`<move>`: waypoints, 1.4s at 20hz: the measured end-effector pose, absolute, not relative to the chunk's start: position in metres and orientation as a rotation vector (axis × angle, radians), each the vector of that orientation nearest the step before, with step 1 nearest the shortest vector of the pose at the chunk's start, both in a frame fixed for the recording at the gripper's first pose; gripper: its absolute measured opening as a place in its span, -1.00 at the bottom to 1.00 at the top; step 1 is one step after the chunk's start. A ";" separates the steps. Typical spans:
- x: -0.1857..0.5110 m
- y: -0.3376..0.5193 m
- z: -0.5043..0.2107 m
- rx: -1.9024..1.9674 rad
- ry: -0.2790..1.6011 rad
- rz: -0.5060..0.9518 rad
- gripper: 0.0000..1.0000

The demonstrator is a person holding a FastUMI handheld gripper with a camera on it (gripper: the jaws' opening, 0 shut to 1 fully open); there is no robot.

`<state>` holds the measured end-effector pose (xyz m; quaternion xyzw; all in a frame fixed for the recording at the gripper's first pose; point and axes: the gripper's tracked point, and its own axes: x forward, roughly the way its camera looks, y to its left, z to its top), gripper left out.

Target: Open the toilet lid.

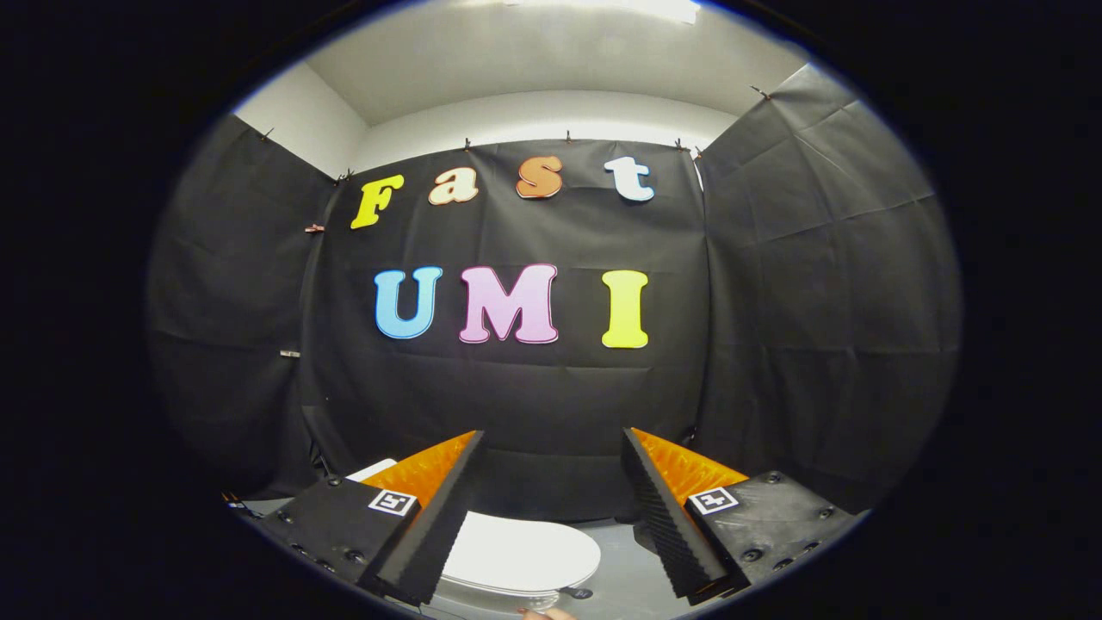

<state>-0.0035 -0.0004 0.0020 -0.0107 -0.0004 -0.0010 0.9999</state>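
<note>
Holding the hand-held gripper [551, 448] released, fingers wide apart, I see the closed toilet lid [516, 555] below, rim unobstructed.

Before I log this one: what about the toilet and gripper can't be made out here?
- Toilet: its bowl and base are cut off below the gripper, whose open fingers hold nothing.
- Lid: lies closed; its hinge side is hidden behind a finger.
- Hand: just a sliver.
</note>
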 end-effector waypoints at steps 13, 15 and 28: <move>-0.006 -0.002 0.004 -0.016 -0.002 -0.014 0.97; -0.007 -0.002 0.003 -0.018 0.000 -0.016 0.97; 0.000 -0.002 0.001 0.018 0.017 -0.052 0.98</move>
